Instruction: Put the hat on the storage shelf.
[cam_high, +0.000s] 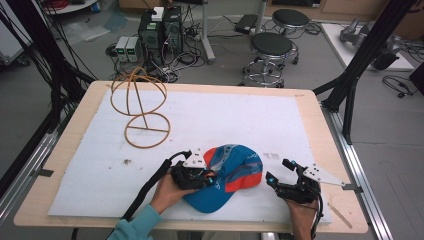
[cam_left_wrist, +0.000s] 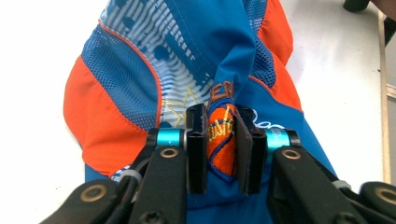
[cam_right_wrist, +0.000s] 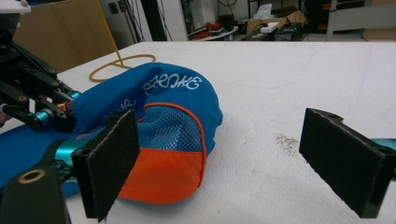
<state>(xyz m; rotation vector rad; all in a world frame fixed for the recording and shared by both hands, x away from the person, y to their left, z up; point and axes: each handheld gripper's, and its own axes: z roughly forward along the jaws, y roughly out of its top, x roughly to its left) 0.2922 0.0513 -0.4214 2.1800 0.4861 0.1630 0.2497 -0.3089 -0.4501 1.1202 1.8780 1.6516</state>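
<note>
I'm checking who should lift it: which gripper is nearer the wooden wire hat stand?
Left. The left gripper, shut on the cap, sits below-right of the hat stand; the open right gripper is farther right, beyond the cap.

Cap (cam_left_wrist: 187, 70) brim cut off by bottom edge.

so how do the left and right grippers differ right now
The left gripper is shut on a pinched fold of the blue and orange cap; the right gripper stands wide open with nothing between its pads. The left one touches the cap from its left side, while the right one sits apart from it over the white mat. Both have black jaws and are hand-held.
</note>
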